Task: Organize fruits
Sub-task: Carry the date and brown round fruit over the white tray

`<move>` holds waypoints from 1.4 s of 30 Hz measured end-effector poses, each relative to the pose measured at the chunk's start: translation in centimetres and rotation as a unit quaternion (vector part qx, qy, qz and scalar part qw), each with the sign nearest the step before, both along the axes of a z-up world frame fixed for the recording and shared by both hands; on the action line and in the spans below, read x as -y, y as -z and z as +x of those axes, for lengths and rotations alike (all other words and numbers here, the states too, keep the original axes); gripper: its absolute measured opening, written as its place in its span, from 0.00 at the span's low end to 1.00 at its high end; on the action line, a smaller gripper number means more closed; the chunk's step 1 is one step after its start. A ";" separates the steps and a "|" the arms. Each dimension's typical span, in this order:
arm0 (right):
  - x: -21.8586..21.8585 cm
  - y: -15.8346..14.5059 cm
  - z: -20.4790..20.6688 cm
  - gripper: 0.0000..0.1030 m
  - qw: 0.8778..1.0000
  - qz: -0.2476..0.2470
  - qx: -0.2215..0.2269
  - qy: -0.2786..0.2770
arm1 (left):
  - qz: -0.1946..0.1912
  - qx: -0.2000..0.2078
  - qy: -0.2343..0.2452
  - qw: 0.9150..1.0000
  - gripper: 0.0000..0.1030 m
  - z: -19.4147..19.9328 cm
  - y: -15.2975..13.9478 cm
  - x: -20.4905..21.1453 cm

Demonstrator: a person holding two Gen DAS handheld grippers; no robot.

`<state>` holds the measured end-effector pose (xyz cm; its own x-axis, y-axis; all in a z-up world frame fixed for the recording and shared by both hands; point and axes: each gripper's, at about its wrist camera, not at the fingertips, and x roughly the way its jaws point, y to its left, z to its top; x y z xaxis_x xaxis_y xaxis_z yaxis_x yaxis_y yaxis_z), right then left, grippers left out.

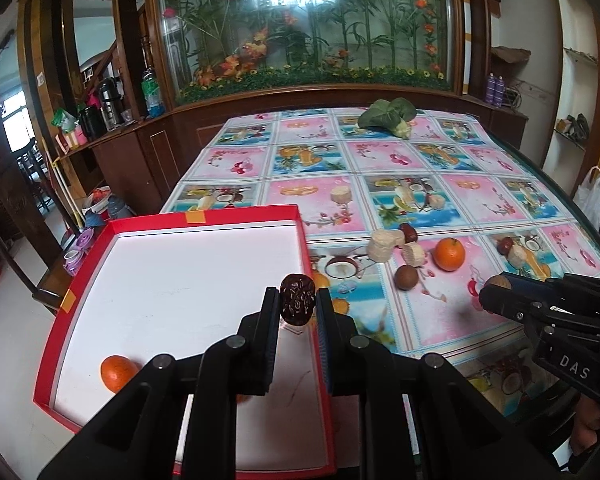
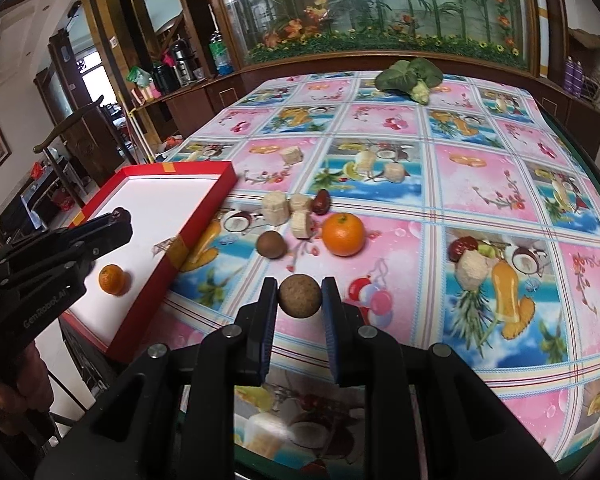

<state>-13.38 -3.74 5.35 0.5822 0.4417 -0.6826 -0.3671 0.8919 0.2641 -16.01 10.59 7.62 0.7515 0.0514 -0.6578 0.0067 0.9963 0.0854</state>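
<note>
Both grippers are carrying fruit: left gripper (image 1: 298, 300) pinching a wrinkled date (image 1: 297, 299) over the red tray (image 1: 244, 214), right gripper (image 2: 300, 296) clamping a tan ball-like fruit (image 2: 300, 295) above the tablecloth (image 2: 480, 184), likely needing release next.

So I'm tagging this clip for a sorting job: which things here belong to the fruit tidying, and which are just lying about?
In the job:
red tray
small orange in tray
date in left gripper
tan ball fruit in right gripper
big orange
brown fruit
loose date

Lying about:
leafy greens
flasks on sideboard
</note>
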 end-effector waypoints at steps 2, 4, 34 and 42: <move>-0.8 -0.3 0.0 0.23 1.000 0.001 0.002 -0.009 | 0.000 0.002 -0.009 1.000 0.16 0.0 0.0 -0.7; -1.5 -0.5 0.0 0.23 1.000 0.002 0.004 -0.018 | -0.002 0.004 -0.016 1.000 0.16 -0.1 -0.1 -1.3; -18.4 -0.6 3.3 0.24 0.986 0.011 -0.026 -0.162 | 0.017 -0.022 -0.174 0.984 0.16 2.0 1.6 -14.0; -18.7 1.6 4.5 0.24 0.988 -0.001 -0.069 -0.139 | 0.050 -0.044 -0.144 0.987 0.16 3.3 2.3 -12.1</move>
<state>-8.88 14.94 3.77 0.3409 0.5695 -0.7480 -0.5581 0.7628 0.3265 -12.67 22.70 5.27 0.6367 0.3234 -0.7000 -0.2649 0.9443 0.1954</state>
